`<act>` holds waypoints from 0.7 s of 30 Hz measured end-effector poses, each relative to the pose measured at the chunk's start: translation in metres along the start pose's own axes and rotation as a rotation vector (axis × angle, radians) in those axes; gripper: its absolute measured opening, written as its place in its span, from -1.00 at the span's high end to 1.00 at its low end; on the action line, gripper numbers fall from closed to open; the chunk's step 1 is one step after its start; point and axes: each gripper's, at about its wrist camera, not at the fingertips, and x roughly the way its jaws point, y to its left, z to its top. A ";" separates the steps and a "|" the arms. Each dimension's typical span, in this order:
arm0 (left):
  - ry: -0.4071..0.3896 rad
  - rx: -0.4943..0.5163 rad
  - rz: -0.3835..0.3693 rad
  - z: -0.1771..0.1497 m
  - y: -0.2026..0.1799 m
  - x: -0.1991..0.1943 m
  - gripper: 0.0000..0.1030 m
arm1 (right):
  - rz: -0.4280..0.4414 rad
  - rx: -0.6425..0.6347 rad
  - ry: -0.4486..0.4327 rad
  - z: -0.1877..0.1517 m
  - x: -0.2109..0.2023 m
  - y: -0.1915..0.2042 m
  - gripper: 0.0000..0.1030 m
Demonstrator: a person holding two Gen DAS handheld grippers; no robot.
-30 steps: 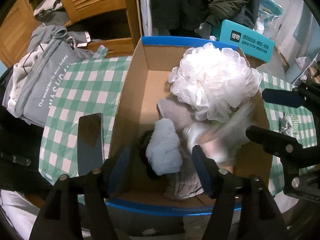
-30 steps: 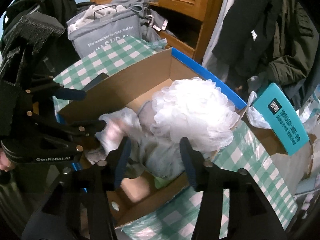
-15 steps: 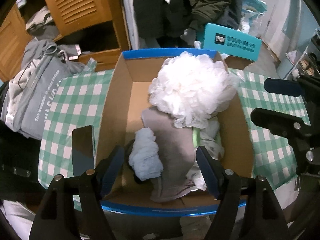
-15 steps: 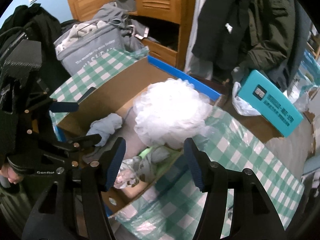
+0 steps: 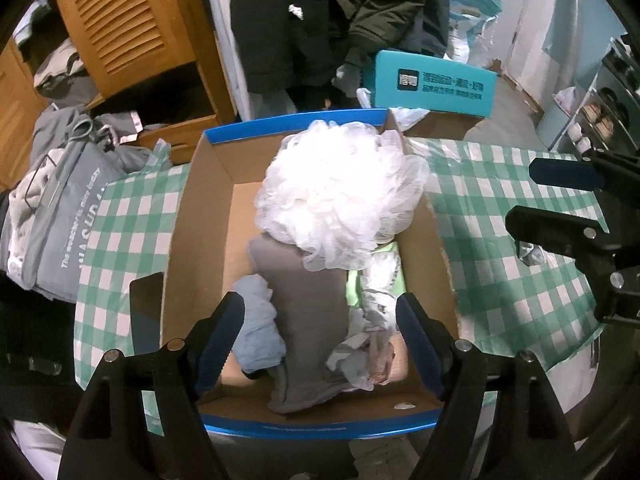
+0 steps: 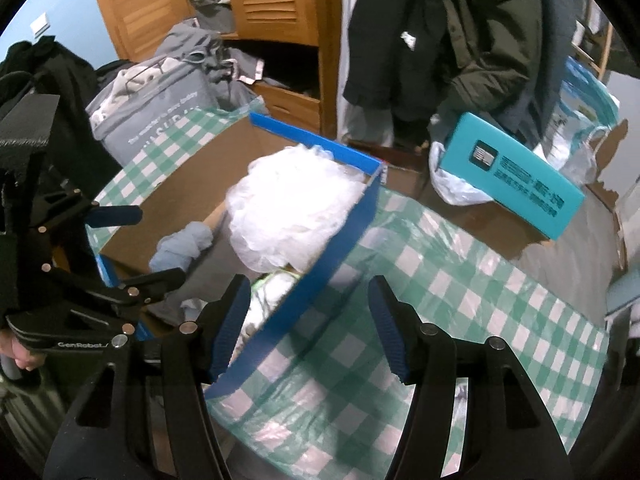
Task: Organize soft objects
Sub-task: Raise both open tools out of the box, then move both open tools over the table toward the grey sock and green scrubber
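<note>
Since the soft things, white mesh puff (image 5: 340, 196) and grey cloth (image 5: 308, 312) among them, already lie in the cardboard box (image 5: 200, 216), both grippers hang empty. The left gripper (image 5: 320, 332), its jaws just widened, and the right gripper (image 6: 308, 320) stand wide, gripping nothing.

The cardboard box (image 5: 200, 216) is brown inside with a bright blue rim. In it lie a frilly white bath pouf (image 5: 340, 196), a flat grey cloth (image 5: 308, 304), a pale blue bundle (image 5: 256, 324) and a white garment with grey print over lime green (image 5: 376, 276). The desk (image 5: 500, 208) wears a green-and-white checked cover. Behind stand a teal carton (image 5: 432, 84) with white lettering and orange-brown louvred doors (image 5: 120, 20). Each claw is black with blue pads.
</note>
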 end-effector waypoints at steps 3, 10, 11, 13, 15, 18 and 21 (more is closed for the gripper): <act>0.001 0.018 -0.003 0.001 -0.009 -0.001 -0.54 | -0.008 0.019 -0.002 -0.004 -0.003 -0.008 -0.18; 0.003 0.059 -0.009 0.005 -0.028 -0.001 -0.54 | -0.031 0.051 -0.002 -0.016 -0.011 -0.028 -0.18; 0.003 0.064 -0.009 0.006 -0.031 -0.002 -0.54 | -0.032 0.057 -0.001 -0.018 -0.012 -0.031 -0.18; 0.000 0.073 -0.014 0.007 -0.037 -0.002 -0.55 | -0.038 0.069 0.000 -0.022 -0.014 -0.037 -0.18; 0.002 0.080 -0.019 0.008 -0.043 -0.001 -0.55 | -0.047 0.084 0.001 -0.025 -0.016 -0.045 -0.18; 0.013 0.098 -0.031 0.009 -0.052 0.003 -0.55 | -0.058 0.107 0.010 -0.031 -0.018 -0.056 -0.18; 0.013 0.119 -0.039 0.009 -0.062 0.003 -0.55 | -0.076 0.130 0.018 -0.038 -0.020 -0.067 -0.18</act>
